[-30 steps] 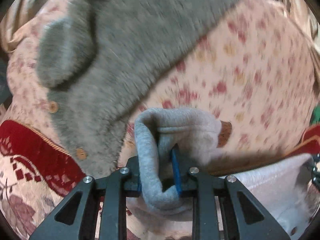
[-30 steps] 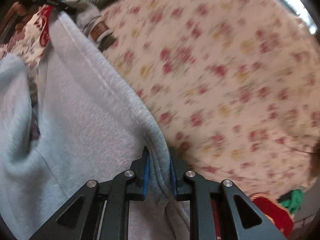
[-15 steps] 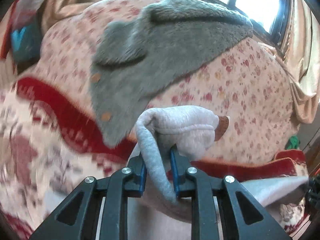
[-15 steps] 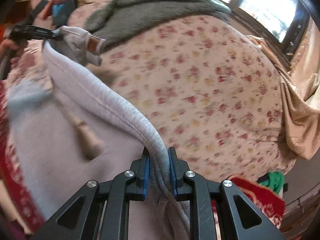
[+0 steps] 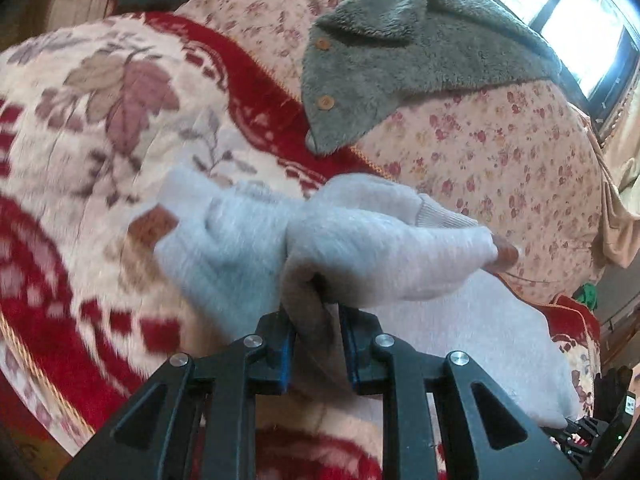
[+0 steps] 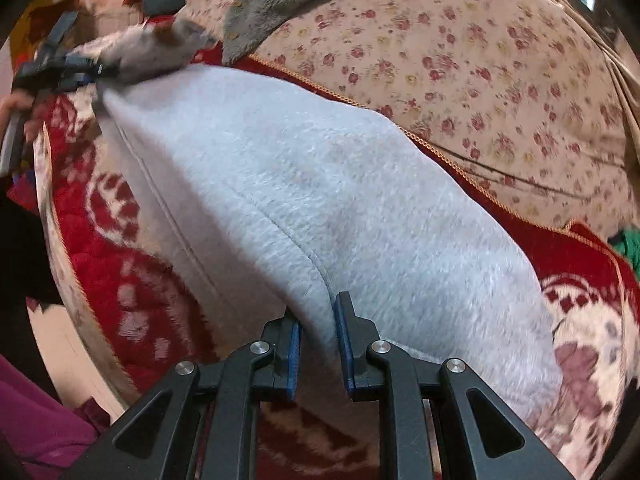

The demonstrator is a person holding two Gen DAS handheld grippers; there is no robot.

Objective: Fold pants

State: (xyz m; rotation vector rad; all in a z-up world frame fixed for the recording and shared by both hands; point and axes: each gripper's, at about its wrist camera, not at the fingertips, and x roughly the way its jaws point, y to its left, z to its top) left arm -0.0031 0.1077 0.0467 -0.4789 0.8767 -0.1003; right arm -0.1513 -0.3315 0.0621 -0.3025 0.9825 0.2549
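The light grey fleece pants (image 6: 320, 200) lie stretched over a red and cream patterned blanket (image 6: 120, 260). My right gripper (image 6: 317, 336) is shut on a seam edge of the pants near the front. My left gripper (image 5: 316, 340) is shut on a bunched end of the pants (image 5: 360, 240), with a ribbed cuff and brown tags showing. The left gripper also shows in the right wrist view (image 6: 60, 70) at the far left end of the pants.
A grey fuzzy jacket with wooden buttons (image 5: 400, 60) lies on a pink floral cushion (image 5: 520, 160) behind the blanket. A window (image 5: 580, 20) is at the back right. Something green (image 6: 628, 244) lies at the right edge.
Both grippers have swung down and toward the blanket with the pants. The pants now lie spread on the red blanket instead of hanging in front of the floral cushion.
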